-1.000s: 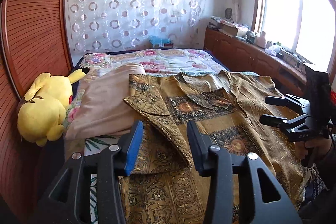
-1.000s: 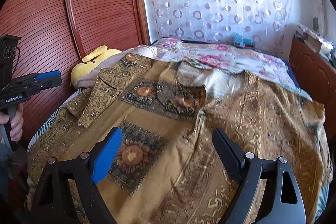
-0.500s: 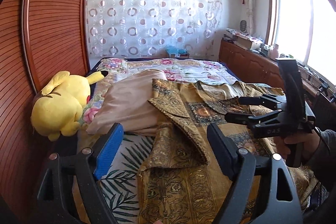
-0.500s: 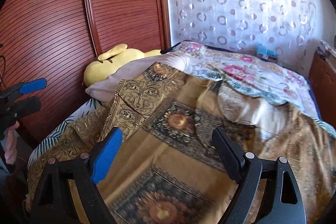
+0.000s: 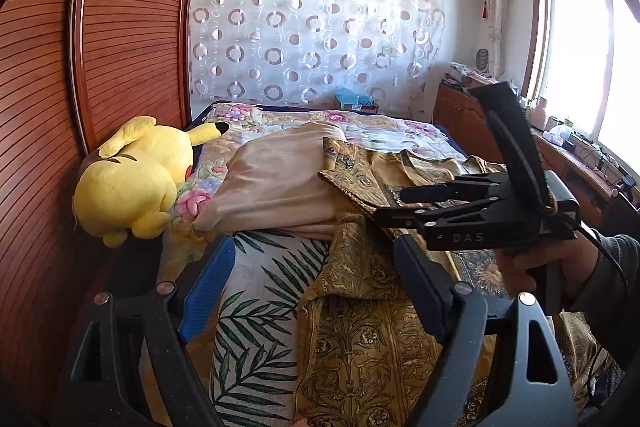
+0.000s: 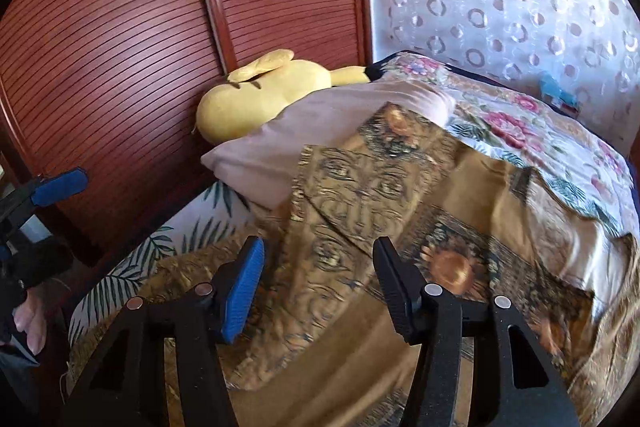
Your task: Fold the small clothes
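A golden-brown patterned shirt (image 5: 360,327) lies spread on the bed, one side folded over toward its middle (image 6: 352,195). My left gripper (image 5: 316,287) hovers open over the shirt's near left edge and the leaf-print sheet, with nothing between its pads. In the right wrist view it shows at the left edge (image 6: 48,223), held by a hand. My right gripper (image 6: 318,255) hangs just above the folded flap. Its jaws are closing, and cloth lies under the gap, but the pads do not press on it. Seen from the left, the right gripper (image 5: 390,205) points left across the shirt.
A yellow plush toy (image 5: 132,179) and a beige pillow (image 5: 276,183) lie by the slatted wooden panel (image 5: 120,27) on the left. The leaf-print sheet (image 5: 260,287) shows beside the shirt. A floral quilt (image 6: 520,131) covers the far bed. A wooden cabinet (image 5: 460,115) runs under the window.
The left jaws have widened and drawn back left, off the shirt's flap. The right gripper has swung left over the folded flap, and its jaws have narrowed.
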The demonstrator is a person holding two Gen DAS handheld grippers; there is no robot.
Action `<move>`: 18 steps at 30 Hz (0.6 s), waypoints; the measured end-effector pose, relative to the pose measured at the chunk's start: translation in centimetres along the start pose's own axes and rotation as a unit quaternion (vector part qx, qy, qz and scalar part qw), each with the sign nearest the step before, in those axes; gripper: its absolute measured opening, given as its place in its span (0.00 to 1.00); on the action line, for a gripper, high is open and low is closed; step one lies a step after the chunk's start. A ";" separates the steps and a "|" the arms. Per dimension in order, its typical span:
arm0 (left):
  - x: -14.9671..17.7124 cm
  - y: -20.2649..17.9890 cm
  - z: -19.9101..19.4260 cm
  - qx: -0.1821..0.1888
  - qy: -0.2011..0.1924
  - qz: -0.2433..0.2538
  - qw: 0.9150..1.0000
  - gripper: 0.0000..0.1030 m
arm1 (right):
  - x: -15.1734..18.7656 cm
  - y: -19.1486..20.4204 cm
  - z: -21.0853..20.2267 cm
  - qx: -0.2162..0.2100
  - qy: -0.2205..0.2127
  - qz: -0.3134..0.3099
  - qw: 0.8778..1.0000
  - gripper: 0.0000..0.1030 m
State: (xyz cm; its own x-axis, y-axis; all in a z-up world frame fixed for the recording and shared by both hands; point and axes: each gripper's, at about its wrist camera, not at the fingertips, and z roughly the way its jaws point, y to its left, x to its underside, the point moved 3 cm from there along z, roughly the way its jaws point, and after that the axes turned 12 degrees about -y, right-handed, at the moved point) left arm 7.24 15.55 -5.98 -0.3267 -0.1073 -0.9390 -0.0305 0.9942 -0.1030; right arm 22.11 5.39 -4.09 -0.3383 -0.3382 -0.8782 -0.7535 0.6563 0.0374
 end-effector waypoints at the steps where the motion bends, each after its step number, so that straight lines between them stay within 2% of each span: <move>1: 0.1 0.0 0.0 0.000 0.001 0.000 1.000 0.80 | -0.1 0.1 0.5 0.003 0.007 -0.002 1.000 0.57; 4: 0.3 -0.1 0.1 0.000 0.003 0.001 1.000 0.80 | -0.1 -0.3 1.9 0.024 0.026 -0.009 0.999 0.52; 7: 0.3 -0.2 0.2 0.004 0.005 0.005 1.000 0.80 | 0.0 -0.9 3.4 0.035 0.048 -0.015 0.998 0.35; 8: 0.3 -0.3 0.2 0.003 0.005 0.006 1.000 0.80 | 0.1 -1.4 3.6 0.041 0.051 -0.015 0.998 0.23; 9: 0.3 -0.4 0.3 0.003 0.005 0.009 1.000 0.80 | 0.0 -1.7 3.7 0.043 0.049 -0.013 0.998 0.17; 10: 0.3 -0.4 0.3 0.004 0.005 0.010 1.000 0.80 | -0.1 -2.1 3.3 0.041 0.043 -0.007 0.998 0.14; 11: 0.3 -0.6 0.4 0.005 0.005 0.012 1.000 0.80 | 0.0 -2.6 2.9 0.042 0.037 -0.001 0.998 0.12; 18: 0.5 -1.3 1.0 0.008 0.011 0.013 1.000 0.80 | 1.6 -5.9 -0.3 0.088 0.022 0.020 0.996 0.14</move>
State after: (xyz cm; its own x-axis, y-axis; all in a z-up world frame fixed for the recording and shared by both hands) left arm 8.08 14.25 -6.65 -0.3475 -0.0811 -0.9342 -0.0070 0.9964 -0.0839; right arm 25.84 0.79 -5.60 -0.3933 -0.3357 -0.8559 -0.6301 0.7763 -0.0149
